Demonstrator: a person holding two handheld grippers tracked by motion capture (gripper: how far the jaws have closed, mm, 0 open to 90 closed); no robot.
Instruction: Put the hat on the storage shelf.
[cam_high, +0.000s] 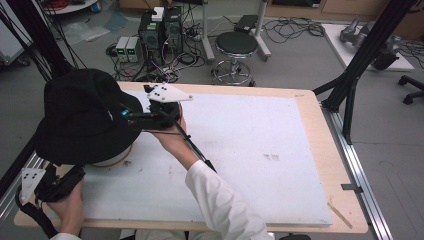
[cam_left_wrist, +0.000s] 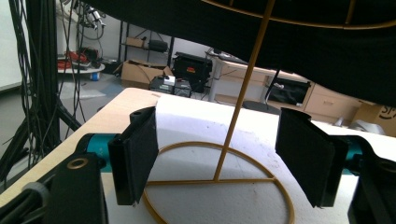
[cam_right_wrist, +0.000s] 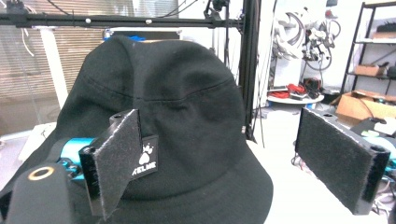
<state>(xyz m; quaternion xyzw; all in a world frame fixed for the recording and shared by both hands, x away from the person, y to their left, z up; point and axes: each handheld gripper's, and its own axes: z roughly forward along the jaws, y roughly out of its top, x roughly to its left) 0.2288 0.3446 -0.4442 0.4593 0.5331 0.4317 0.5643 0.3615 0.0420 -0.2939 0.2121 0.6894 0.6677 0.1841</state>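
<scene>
Wooden table (cam_high: 320, 150), white foam sheet (cam_high: 240, 150) on it, gold wire stand (cam_left_wrist: 219, 186)

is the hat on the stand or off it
On it: the black hat sits atop the gold wire stand, above its ring base, brim spread.

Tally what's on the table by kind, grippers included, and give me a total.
Black fabric bucket hat: 1
Gold wire hat stand with a ring base: 1
White foam mat: 1
Hand-held two-jaw grippers, left gripper and right gripper, both open: 2
Total: 5
</scene>
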